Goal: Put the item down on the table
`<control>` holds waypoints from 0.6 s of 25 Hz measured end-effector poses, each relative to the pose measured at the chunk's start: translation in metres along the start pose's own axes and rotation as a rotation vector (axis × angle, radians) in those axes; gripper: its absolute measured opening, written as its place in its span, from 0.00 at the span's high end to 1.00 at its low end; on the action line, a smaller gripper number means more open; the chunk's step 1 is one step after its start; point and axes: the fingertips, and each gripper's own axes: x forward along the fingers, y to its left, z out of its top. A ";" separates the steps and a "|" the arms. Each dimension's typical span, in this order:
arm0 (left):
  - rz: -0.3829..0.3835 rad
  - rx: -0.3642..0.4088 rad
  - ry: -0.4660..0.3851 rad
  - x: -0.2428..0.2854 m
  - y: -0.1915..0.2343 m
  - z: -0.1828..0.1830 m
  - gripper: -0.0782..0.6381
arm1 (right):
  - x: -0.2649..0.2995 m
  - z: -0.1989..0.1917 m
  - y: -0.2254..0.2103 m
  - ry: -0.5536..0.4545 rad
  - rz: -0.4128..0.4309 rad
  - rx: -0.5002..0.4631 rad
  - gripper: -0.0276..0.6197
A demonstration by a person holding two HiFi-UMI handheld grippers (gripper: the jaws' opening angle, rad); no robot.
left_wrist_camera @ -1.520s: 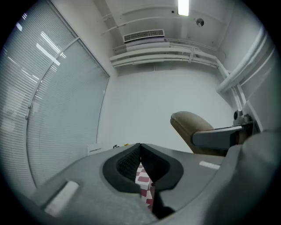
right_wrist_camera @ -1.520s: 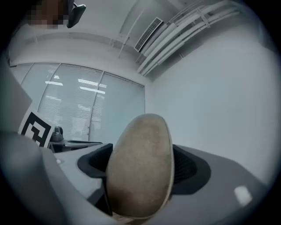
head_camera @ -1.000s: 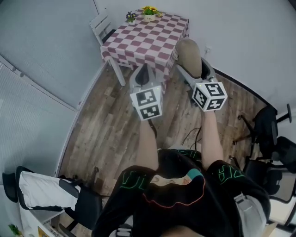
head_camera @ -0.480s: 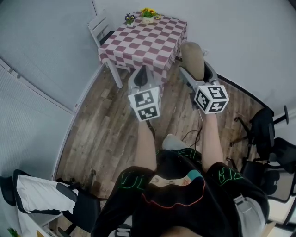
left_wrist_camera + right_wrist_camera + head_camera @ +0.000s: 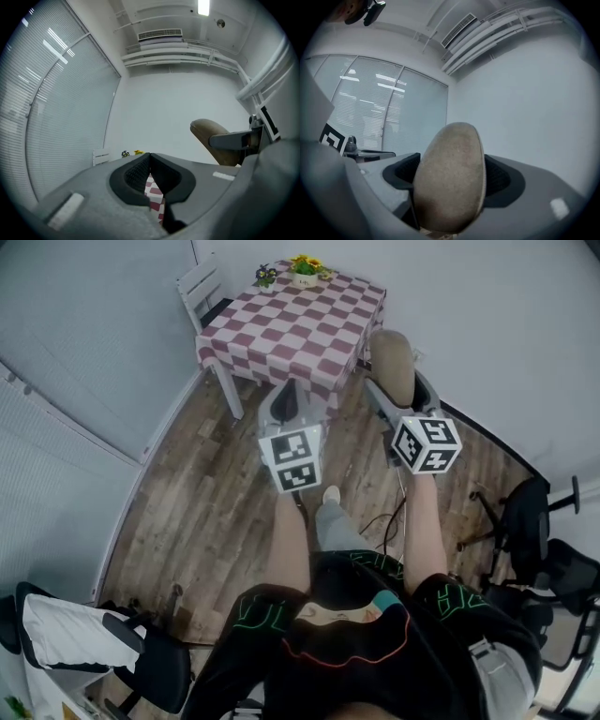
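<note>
Tan, suede-like oval item (image 5: 390,357) sits clamped in the right tool (image 5: 449,180); the left tool (image 5: 150,161) is pinched together on nothing, with the pink-and-white checked bench (image 5: 300,320) ahead of both

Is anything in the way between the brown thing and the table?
Nothing visible stands between the brown thing and the table. The flowers sit at the table's far edge, and the near part is bare.
</note>
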 end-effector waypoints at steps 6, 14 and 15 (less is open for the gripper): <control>0.034 -0.009 0.053 0.027 0.023 -0.022 0.88 | 0.047 -0.025 0.004 0.050 0.050 0.031 0.32; 0.046 -0.033 0.117 0.087 0.028 -0.049 0.88 | 0.101 -0.044 -0.032 0.094 0.055 0.066 0.32; 0.044 -0.039 0.125 0.095 0.027 -0.053 0.88 | 0.106 -0.047 -0.039 0.099 0.050 0.072 0.32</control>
